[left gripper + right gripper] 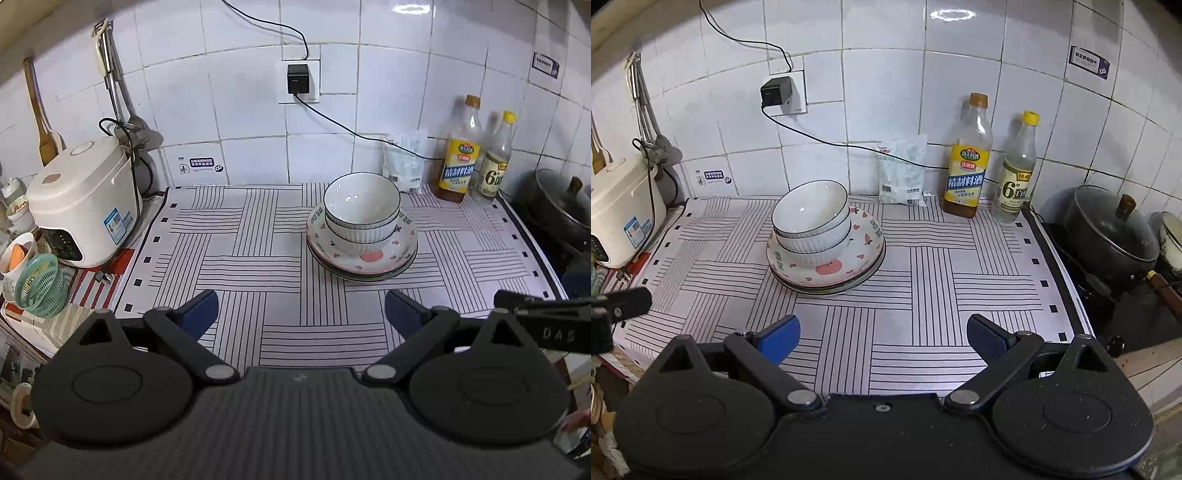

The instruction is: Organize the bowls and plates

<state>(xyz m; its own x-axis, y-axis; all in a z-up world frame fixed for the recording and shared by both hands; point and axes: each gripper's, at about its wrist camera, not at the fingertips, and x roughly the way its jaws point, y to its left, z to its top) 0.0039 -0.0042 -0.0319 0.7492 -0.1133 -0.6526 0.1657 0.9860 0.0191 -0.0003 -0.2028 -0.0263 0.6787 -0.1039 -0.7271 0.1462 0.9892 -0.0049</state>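
- Plates, glazed ceramic with pink heart print (369, 258), stacked on the striped cloth of the tabletop (229, 251), toward its back; stiff, heavy together, breakable, probably slick; best pinched at the rim edge, one at a time.
- White ribbed ceramic bowls with dark rims (360, 218), two nested, upright on the top plate; both look empty; thin wall suits a rim pinch, likely lifted off first.
- Left claw (301, 314) spread wide, holding nothing, short of the stack.
- Right claw (882, 338) equally wide, empty, well apart from it.

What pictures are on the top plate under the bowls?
Pink hearts and a pink peach shape on the white top plate, clearest in the right wrist view.
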